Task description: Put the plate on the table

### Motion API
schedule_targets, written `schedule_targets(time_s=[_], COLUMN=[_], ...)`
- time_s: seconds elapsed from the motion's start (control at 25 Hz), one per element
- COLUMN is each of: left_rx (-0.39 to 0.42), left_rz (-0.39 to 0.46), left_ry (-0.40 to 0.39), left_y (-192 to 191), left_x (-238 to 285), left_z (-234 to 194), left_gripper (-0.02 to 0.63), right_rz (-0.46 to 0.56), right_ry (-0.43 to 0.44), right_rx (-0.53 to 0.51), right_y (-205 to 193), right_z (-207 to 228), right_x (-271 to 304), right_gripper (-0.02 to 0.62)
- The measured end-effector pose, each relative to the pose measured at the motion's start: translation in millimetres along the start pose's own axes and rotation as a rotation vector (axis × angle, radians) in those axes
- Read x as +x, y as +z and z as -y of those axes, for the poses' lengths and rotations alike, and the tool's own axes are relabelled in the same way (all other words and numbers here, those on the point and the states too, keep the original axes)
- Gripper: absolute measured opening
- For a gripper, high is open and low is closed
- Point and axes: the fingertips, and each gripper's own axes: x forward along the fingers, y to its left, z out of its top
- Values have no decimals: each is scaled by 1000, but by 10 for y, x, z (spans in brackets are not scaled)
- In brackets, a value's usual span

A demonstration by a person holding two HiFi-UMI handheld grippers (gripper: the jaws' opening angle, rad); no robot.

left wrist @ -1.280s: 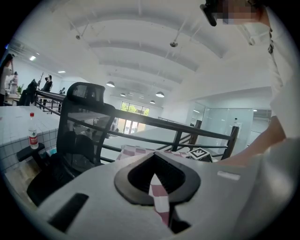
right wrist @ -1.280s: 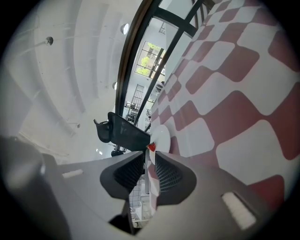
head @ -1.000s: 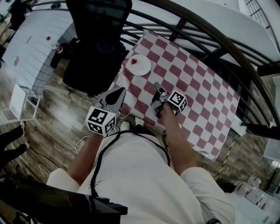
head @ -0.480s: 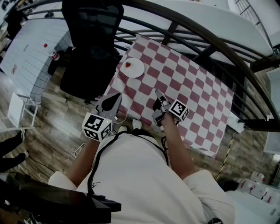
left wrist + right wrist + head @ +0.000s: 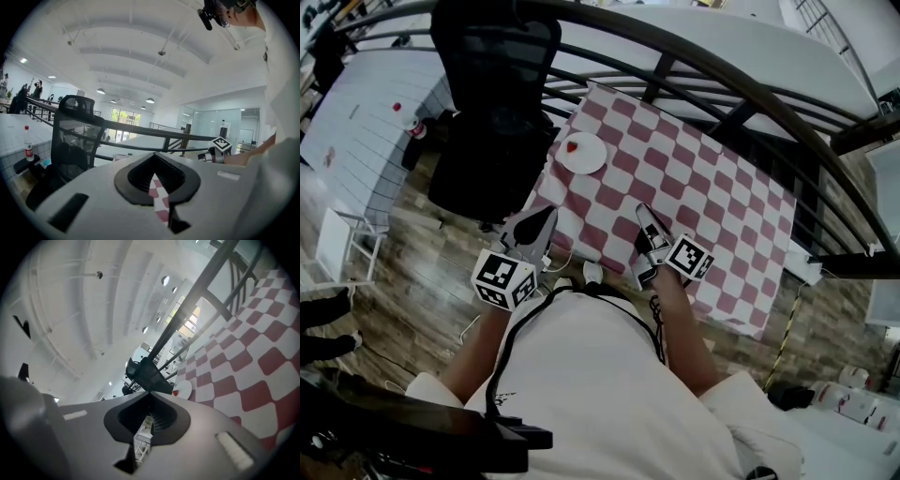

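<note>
White plate, 1 red bit aboard: on checked table, far left corner | left gripper: closed, empty | right gripper: jaws just closed on nothing | risk: a nudge there tips it off.

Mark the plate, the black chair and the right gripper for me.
plate (image 5: 589, 157): head view, bare white surface beside the red item.
black chair (image 5: 492, 94): head view, middle of its visible bulk.
right gripper (image 5: 643, 214): head view, tips of its closed jaws.
</note>
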Motion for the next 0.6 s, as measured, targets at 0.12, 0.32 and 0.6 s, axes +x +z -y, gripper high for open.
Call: schedule_targets(time_s=[0.12,0.32,0.6], left_rx=[0,3,0], left_rz=[6,10,13], left_ry=[-1,-5,-10], left_y=[29,94,137], left_x=[-8,16,65], left_z=[-27,-112,-202], left_gripper=[6,6,6], right_rz=[7,27,28], right_ry=[36,82,71], right_rx=[-56,-128,-290], right_y=[16,70,87], right_z=[-197,-508,-762], right_x=[-63,-139,-166], right_gripper=[8,8,6])
